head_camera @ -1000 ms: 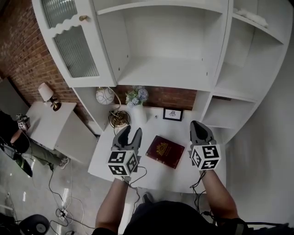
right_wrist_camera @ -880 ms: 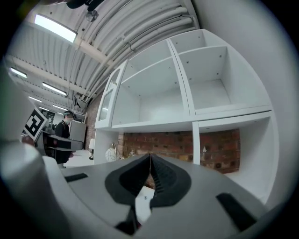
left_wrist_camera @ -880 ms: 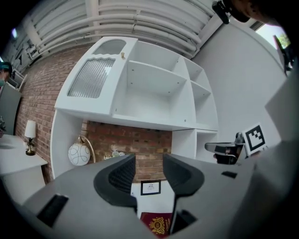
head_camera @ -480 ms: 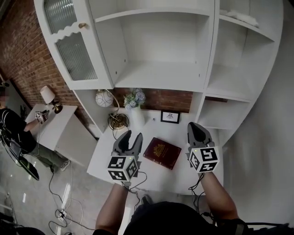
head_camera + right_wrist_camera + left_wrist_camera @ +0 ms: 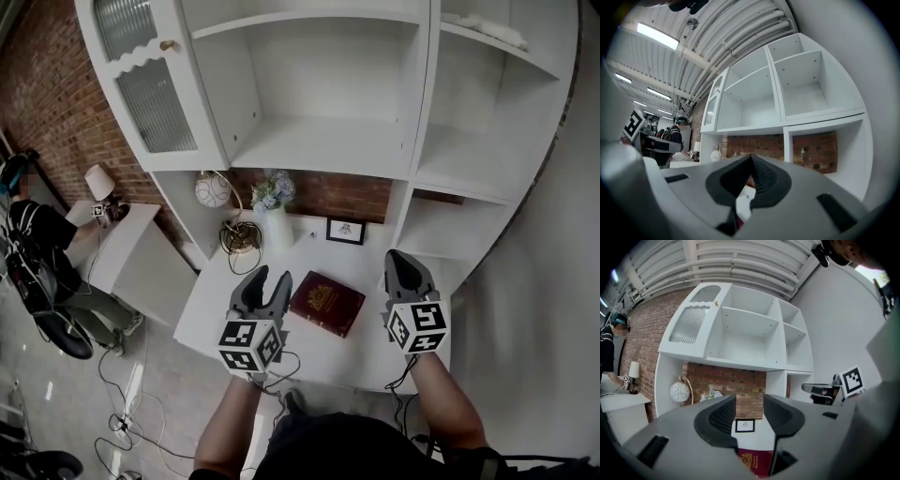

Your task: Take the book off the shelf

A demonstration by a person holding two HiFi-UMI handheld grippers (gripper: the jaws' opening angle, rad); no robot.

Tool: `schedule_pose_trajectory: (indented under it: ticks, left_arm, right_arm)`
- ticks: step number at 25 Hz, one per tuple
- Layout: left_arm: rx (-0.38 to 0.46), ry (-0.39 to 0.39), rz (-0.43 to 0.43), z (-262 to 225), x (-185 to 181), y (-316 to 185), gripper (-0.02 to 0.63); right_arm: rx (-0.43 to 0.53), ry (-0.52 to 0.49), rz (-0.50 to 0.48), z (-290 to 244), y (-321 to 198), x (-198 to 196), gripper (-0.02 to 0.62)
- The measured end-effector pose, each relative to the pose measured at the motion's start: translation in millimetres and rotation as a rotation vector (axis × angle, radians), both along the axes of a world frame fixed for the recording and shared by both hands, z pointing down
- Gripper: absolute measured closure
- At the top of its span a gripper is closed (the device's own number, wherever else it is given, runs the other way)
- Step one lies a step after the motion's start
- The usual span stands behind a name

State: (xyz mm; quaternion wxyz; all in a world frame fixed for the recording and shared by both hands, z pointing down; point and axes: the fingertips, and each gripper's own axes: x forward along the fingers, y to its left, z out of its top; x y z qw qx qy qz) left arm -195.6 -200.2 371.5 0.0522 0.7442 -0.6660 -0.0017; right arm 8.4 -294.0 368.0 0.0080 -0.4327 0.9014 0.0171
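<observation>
The book [image 5: 326, 303], closed, dark red with a gold emblem on its cover, lies flat and slightly askew on the white desk top [image 5: 314, 352], under the shelf unit [image 5: 328, 141] and not on any of its boards.

Far left of the book, a person [image 5: 37, 253] stands by a low white cabinet [image 5: 127, 258] that carries a small table lamp [image 5: 98, 182]. Up and left of the book hangs the unit's ribbed glass door [image 5: 155, 94]. Nearer, behind and left of the book, stand a round globe lamp [image 5: 213, 190] and a white vase of pale flowers [image 5: 273, 204].

Just left of the book, the left gripper [image 5: 267, 277] hovers over the desk top with its jaws spread and nothing between them. In the left gripper view [image 5: 749, 404] the gap frames the book's cover below and a small picture frame [image 5: 745, 425] beyond.

Directly behind the book, that picture frame [image 5: 346, 231] leans at the brick back wall.

Just right of the book, the right gripper [image 5: 401, 255] is clenched, empty. The right gripper view [image 5: 751, 159] shows its pads meeting at the tips. It is clear of the book.
</observation>
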Motion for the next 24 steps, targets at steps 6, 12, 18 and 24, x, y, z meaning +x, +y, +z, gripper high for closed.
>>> schedule_pose_trajectory:
  ticks: [6,12,18,24]
  left_arm:
    - [-0.016,-0.007,0.017,11,25,2,0.425]
    - [-0.024,-0.003,0.055,15,55,-2,0.425]
    - [-0.023,-0.008,0.058,18,72,-1,0.425]
    - [-0.025,-0.006,0.052,19,69,4,0.425]
  right_arm:
    - [-0.017,-0.002,0.011,10,7,24,0.594]
    - [-0.018,0.002,0.037,13,12,55,0.594]
    - [-0.016,0.003,0.04,16,15,72,0.594]
    - [-0.017,0.004,0.04,17,20,73,0.594]
